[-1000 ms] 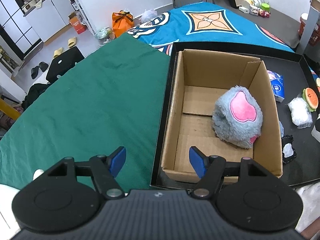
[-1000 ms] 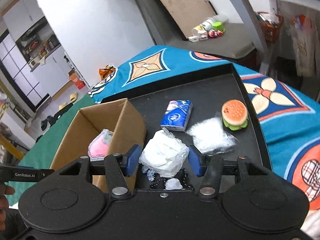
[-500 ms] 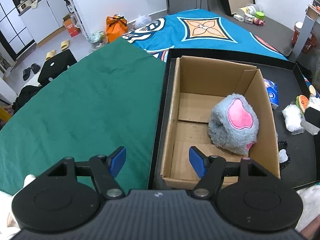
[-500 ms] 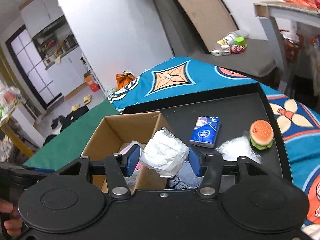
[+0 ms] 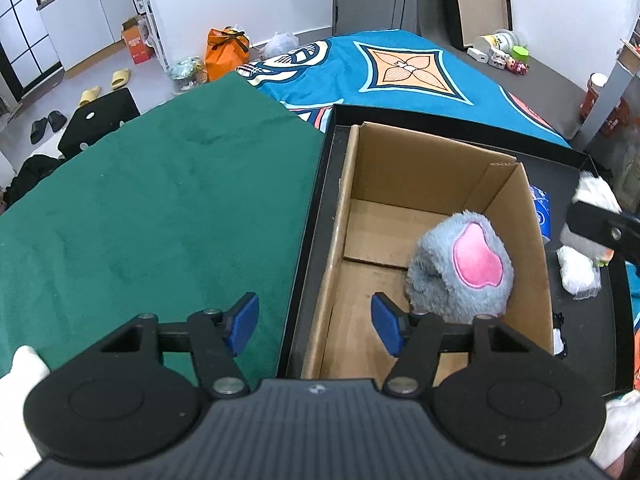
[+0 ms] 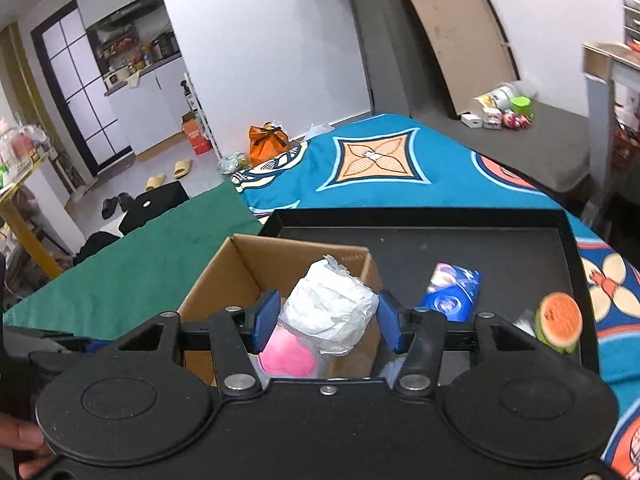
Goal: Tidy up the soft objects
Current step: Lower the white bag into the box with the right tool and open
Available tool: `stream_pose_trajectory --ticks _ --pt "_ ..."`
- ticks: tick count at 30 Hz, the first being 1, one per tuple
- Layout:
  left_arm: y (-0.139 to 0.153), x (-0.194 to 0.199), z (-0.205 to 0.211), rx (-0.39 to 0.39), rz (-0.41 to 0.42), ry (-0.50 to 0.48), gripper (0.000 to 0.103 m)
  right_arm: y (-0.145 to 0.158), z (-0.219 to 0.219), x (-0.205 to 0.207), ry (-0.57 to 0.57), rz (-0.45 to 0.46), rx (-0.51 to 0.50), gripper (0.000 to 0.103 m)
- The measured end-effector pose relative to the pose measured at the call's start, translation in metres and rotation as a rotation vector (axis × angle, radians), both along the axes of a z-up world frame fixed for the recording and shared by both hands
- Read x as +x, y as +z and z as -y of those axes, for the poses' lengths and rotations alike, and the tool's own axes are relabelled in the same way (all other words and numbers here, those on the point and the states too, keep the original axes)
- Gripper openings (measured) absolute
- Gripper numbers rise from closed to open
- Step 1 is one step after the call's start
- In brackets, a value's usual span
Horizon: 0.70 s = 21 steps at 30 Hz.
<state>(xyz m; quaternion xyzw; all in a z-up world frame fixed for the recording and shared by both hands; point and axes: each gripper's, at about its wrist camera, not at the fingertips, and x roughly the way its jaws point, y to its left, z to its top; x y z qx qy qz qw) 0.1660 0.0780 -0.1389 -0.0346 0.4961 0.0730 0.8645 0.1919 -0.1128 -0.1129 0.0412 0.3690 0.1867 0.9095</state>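
While the white crumpled bundle (image 6: 332, 306) sits clamped between the right gripper (image 6: 327, 322) pads above the cardboard box (image 5: 404, 168), a grey-and-pink plush (image 5: 464, 266) lies inside against the box's right wall. The box stands at the black tray's (image 6: 520, 236) left edge. The left gripper (image 5: 314, 322), empty, jaws apart and just been closing, straddles the tray's left rim

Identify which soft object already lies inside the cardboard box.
The grey plush with a pink patch lies inside the cardboard box. The white wrapped bundle sits between the right tongs; the blue tissue pack lies outside.
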Motion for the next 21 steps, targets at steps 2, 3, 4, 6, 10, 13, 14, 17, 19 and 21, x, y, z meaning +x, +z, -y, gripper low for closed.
stream_pose_trajectory --ticks 2,3,4,6,10,13,14,17,19,21 --pt "-0.003 0.002 -0.003 -0.019 0.0 0.0 0.054 0.0 -0.007 0.006 0.012 0.001 -0.01 0.052" --pt "-0.005 0.003 -0.004 -0.026 -0.003 -0.003 0.052 0.0 -0.011 0.008 0.018 0.0 -0.015 0.052" --pt "-0.007 0.005 -0.005 -0.029 -0.008 -0.006 0.049 -0.001 -0.015 0.011 0.022 -0.002 -0.019 0.052" --pt "-0.012 0.006 -0.009 -0.037 -0.021 -0.002 0.042 -0.002 -0.02 0.015 0.027 -0.004 -0.024 0.052" --pt "-0.018 0.01 -0.014 -0.061 -0.042 0.001 0.026 -0.004 -0.027 0.022 0.033 -0.009 -0.026 0.054" --pt "-0.02 0.011 -0.017 -0.095 -0.043 0.004 0.013 -0.006 -0.029 0.023 0.016 -0.016 -0.046 0.057" --pt "-0.021 0.011 -0.017 -0.101 -0.042 0.004 0.011 -0.006 -0.028 0.022 0.012 -0.02 -0.046 0.058" --pt "-0.019 0.012 -0.014 -0.096 -0.04 0.0 0.011 -0.006 -0.021 0.019 -0.008 -0.034 -0.034 0.061" --pt "-0.017 0.011 -0.014 -0.102 -0.04 0.001 0.011 -0.005 -0.015 0.015 -0.023 -0.037 -0.033 0.061" --pt "-0.016 0.011 -0.015 -0.108 -0.04 0.004 0.011 -0.003 -0.01 0.013 -0.029 -0.038 -0.032 0.062"
